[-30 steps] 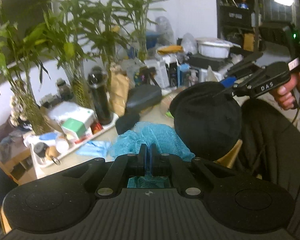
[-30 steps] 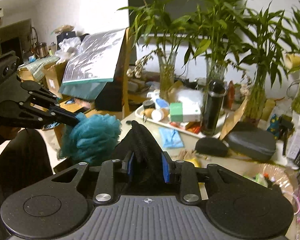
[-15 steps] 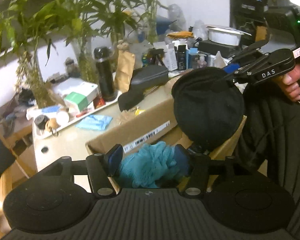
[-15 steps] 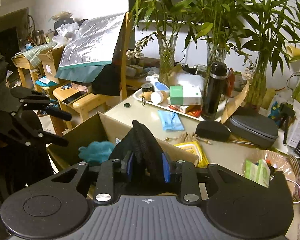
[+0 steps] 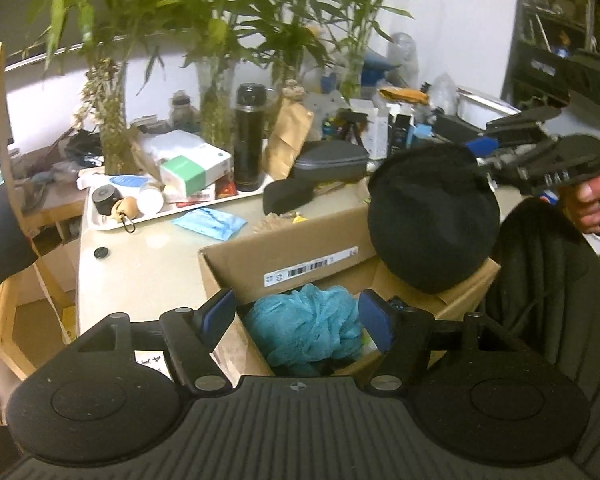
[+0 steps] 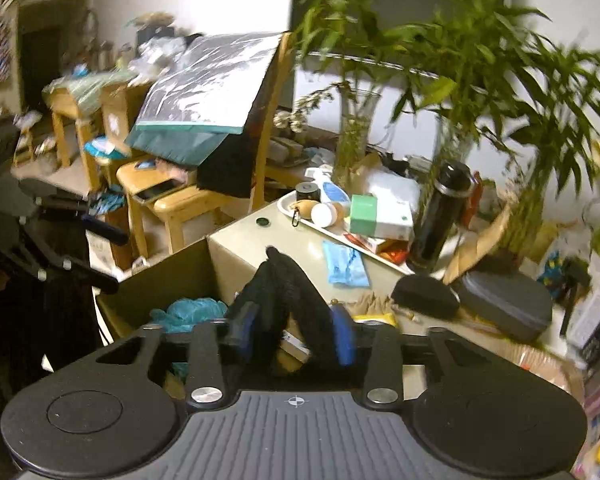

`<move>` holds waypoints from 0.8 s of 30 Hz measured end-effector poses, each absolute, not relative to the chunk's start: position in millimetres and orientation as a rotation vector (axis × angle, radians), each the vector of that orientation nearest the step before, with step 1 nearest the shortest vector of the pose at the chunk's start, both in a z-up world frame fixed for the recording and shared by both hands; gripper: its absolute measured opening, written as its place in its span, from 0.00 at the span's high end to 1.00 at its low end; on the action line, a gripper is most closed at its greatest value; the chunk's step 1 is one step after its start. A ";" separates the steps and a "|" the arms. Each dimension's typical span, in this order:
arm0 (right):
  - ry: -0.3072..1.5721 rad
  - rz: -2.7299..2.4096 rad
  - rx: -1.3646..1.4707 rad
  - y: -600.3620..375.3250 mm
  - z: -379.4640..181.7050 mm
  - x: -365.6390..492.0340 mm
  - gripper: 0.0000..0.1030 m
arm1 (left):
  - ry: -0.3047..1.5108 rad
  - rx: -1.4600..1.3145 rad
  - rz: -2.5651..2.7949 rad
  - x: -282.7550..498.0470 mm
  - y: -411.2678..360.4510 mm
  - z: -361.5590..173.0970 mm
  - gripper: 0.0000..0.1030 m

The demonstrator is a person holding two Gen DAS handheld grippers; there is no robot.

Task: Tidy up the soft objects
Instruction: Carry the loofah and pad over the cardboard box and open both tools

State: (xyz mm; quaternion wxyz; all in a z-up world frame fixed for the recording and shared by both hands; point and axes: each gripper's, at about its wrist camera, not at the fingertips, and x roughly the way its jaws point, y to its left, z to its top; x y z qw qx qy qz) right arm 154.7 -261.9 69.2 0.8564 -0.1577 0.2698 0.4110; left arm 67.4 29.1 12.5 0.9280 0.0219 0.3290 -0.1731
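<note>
Left wrist: left gripper point(image 5: 298, 318) jaws just opened wide, teal bath pouf point(image 5: 306, 330) released, lying in the cardboard box point(image 5: 300, 256). Right gripper point(image 6: 296, 330) jaws just opened too, black knit hat point(image 6: 288, 292) slack between them above the box; next, I'd back off and let it fall. Beige table point(image 5: 140, 268) beyond: tray point(image 5: 112, 220), black flask point(image 5: 251, 140), bamboo vases.
</note>
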 end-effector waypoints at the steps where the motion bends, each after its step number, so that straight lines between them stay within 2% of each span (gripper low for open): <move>1: 0.571 0.869 -0.357 -258.6 67.2 154.8 0.34 | 0.675 0.041 -0.349 67.4 30.0 12.6 0.34; 5: 0.598 0.871 -0.394 -250.1 55.1 156.6 0.03 | 0.678 0.034 -0.318 68.0 32.0 13.0 0.34; 6: 0.602 0.863 -0.391 -249.8 52.0 156.4 0.00 | 0.680 0.033 -0.310 68.5 32.8 12.6 0.34; 24: 0.741 0.768 -0.266 -268.8 39.1 159.0 0.00 | 0.777 -0.049 -0.191 84.9 44.3 9.6 0.34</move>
